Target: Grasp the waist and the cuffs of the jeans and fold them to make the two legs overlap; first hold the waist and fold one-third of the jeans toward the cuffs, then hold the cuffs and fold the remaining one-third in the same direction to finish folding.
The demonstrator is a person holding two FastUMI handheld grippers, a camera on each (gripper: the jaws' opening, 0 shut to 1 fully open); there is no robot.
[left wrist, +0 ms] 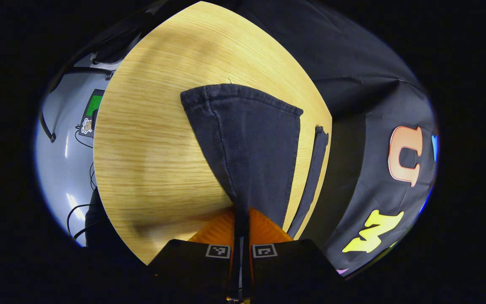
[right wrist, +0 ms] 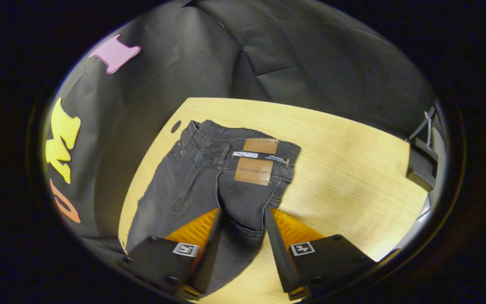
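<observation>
In the left gripper view, the left gripper (left wrist: pixel 241 236) has its two fingers pressed together on a fold of dark denim, pinching the jeans (left wrist: pixel 251 147) near one leg's end. From the pinch the cloth fans out and away across a pale wood table (left wrist: pixel 150 147), ending in a stitched cuff (left wrist: pixel 243 95) that lies flat on the wood. A second narrow strip of the same denim (left wrist: pixel 312 177) runs along the table's right edge, just beside the main leg and apart from it by a sliver of wood. Past the table's left edge is a grey floor (left wrist: pixel 63 160) with thin black cables, and past its right edge hangs the black cloth wall (left wrist: pixel 365 169). In the right gripper view, the right gripper (right wrist: pixel 241 249) has its fingers spread wide, one on each side of the seat of the jeans (right wrist: pixel 209 185); whether they touch the cloth cannot be told. The waist (right wrist: pixel 243 145) lies farther off on the table (right wrist: pixel 344 169), with two brown leather patches (right wrist: pixel 255 171) on its band, near the table's far left corner. The black wall (right wrist: pixel 268 50) rises behind the table.
</observation>
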